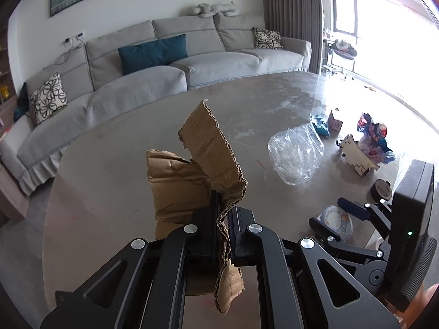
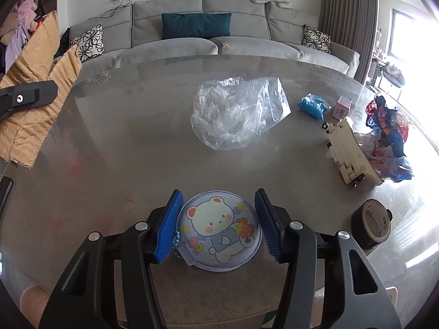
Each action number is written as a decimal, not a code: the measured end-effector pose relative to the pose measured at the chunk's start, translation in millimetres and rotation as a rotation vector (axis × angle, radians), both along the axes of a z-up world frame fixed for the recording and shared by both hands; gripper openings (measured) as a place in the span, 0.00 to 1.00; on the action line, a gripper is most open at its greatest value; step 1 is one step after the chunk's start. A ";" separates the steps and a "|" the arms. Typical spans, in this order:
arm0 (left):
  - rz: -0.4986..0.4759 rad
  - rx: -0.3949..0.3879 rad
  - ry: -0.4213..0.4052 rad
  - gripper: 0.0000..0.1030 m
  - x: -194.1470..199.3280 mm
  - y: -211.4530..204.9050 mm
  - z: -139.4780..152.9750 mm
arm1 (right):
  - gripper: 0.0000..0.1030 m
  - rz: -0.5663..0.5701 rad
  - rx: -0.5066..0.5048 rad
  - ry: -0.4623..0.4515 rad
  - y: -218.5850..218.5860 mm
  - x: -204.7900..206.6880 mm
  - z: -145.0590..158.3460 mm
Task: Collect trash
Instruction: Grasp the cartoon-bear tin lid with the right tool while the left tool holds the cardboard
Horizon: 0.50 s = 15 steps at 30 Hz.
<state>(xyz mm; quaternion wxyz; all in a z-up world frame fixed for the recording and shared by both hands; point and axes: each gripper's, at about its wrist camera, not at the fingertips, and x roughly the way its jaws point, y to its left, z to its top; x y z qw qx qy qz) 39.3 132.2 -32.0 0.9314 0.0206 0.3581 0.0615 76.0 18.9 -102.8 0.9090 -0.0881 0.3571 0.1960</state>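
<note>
- Left gripper (image 1: 225, 219): jaws clamped on a torn, creased piece of cardboard (image 1: 197, 164), held clear above the table (image 1: 109, 150); the sheet rises toward 12 o'clock from the fingers.
- Right gripper (image 2: 218, 227): jaws spread wide, one on each side of a round bear-print pouch (image 2: 219, 233) lying flat on the table at 6 o'clock in the right wrist view; the blue pads (image 2: 168, 227) sit just beside its rim, and contact cannot be confirmed.
- Progress, as a judgement: early. One item is lifted, a second is bracketed but not gripped; no bin or collecting bag is visible in either view.
- Left on the table: a crumpled clear plastic bag (image 2: 238, 112) at 12 o'clock; a blue crumpled wad (image 2: 314, 107) and small pink box (image 2: 341, 107) at 1 o'clock; a cream slatted piece (image 2: 351, 150) and colourful wrappers (image 2: 389, 137) at 2 o'clock; a black tape roll (image 2: 370, 227) at 3 o'clock.
- Containers: the clear bag looks empty; whether the pouch and box hold anything cannot be told.
</note>
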 end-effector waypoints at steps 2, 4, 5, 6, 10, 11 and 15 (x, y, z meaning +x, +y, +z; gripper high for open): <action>-0.006 0.001 -0.005 0.08 -1.4 -1.5 1.6 | 0.54 0.003 0.000 -0.008 -3.1 -3.2 8.0; -0.014 0.006 -0.010 0.08 -2.9 -4.4 2.9 | 0.54 0.004 0.005 -0.023 -7.8 -7.1 17.2; -0.017 0.008 -0.012 0.08 -3.8 -6.3 3.5 | 0.53 0.005 0.005 -0.030 -10.6 -9.1 22.5; -0.023 0.007 -0.015 0.08 -4.7 -8.1 4.2 | 0.53 0.005 0.004 -0.042 -13.2 -12.4 27.6; -0.049 0.005 -0.025 0.08 -7.1 -20.4 6.6 | 0.53 -0.010 -0.013 -0.077 -28.8 -25.2 45.5; -0.056 0.004 -0.029 0.08 -8.2 -23.8 7.4 | 0.53 -0.016 -0.017 -0.082 -34.1 -28.9 49.5; -0.096 0.002 -0.028 0.08 -10.3 -43.5 6.1 | 0.53 -0.046 -0.033 -0.107 -61.4 -45.9 59.5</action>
